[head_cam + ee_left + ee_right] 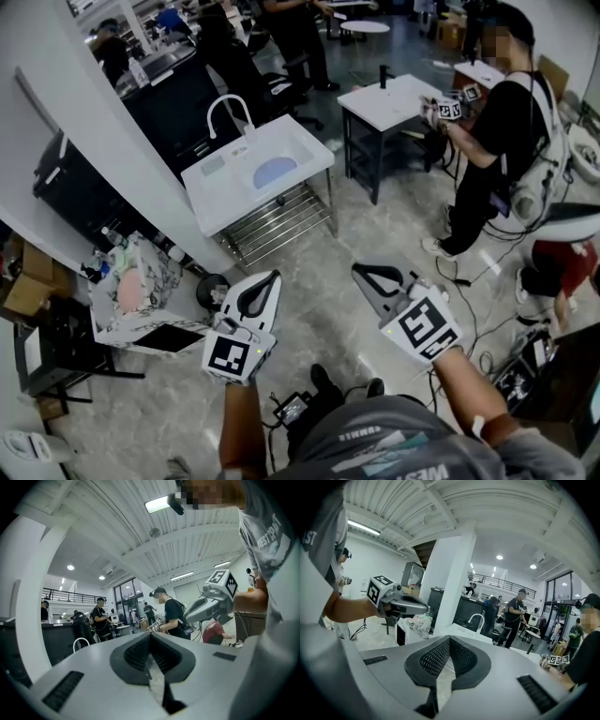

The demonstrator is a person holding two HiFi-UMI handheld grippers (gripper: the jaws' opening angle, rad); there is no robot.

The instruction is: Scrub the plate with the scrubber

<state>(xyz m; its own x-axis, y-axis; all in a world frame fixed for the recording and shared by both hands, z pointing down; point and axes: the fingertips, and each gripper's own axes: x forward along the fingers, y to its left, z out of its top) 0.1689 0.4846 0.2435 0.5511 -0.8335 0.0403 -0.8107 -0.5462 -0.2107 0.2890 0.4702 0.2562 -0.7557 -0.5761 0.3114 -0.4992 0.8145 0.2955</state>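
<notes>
The left gripper (265, 284) and the right gripper (364, 274) are clenched on nothing. Scrubbing has not begun. At 11 o'clock stands the sink (220, 192), with maybe the plate (275, 172) inside. Next, walk over there.

Sink table: white rectangular sink table (217, 192), at 11 o'clock in the head view.
Faucet: white curved tube faucet (231, 97), upright at the table's far edge.
Shelf: metal wire shelf (281, 217), under the sink table.
Side table: small white-topped, dark-framed table (384, 98), at 1 o'clock.
Person: standing person in black shirt (497, 122), at 2 o'clock, beside the side table.
Cart: cluttered white cart (141, 300), at 9 o'clock.
Floor: grey marbled floor (375, 234).
</notes>
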